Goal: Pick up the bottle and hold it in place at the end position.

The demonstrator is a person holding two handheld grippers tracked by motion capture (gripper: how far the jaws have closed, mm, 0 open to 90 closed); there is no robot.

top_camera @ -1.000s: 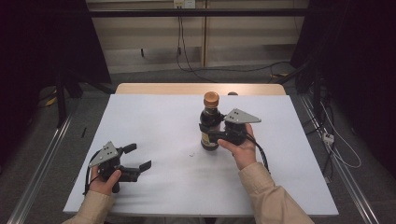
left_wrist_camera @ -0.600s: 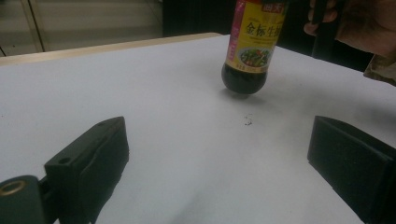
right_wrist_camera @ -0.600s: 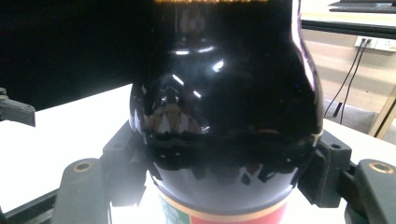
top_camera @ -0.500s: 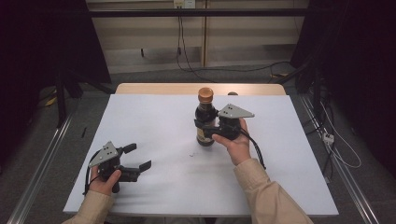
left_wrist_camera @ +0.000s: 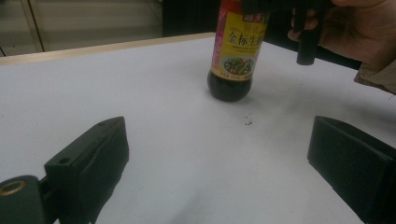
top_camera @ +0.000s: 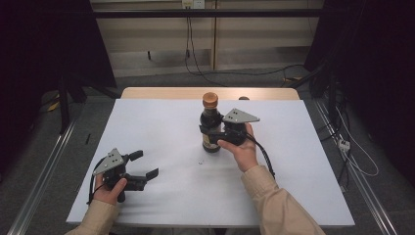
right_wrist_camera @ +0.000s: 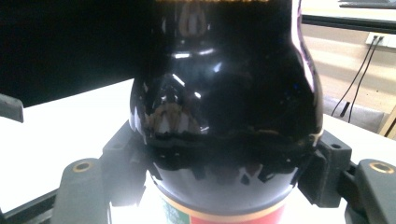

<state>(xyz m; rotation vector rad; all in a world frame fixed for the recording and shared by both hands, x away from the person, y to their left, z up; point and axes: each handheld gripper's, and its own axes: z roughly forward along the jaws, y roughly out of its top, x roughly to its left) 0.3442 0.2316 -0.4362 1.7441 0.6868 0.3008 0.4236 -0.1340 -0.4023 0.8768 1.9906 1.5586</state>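
A dark sauce bottle (top_camera: 210, 128) with an orange cap and a yellow label stands upright near the middle of the white table (top_camera: 161, 122). My right gripper (top_camera: 209, 134) is shut on the bottle's body from the right, one jaw on each side. In the right gripper view the glossy bottle (right_wrist_camera: 224, 93) sits between the two jaws of the right gripper (right_wrist_camera: 224, 163). My left gripper (top_camera: 145, 163) rests open at the front left, holding nothing. In the left gripper view the left gripper (left_wrist_camera: 217, 140) points toward the bottle (left_wrist_camera: 233, 60), whose base looks to be on the table.
A wooden strip (top_camera: 171, 93) runs along the table's far edge. A small dark speck (top_camera: 201, 161) lies on the white surface in front of the bottle. Cables (top_camera: 352, 156) trail over the floor to the right of the table.
The right gripper has carried the bottle a little to the left across the table. The left gripper has stayed where it was, still open.
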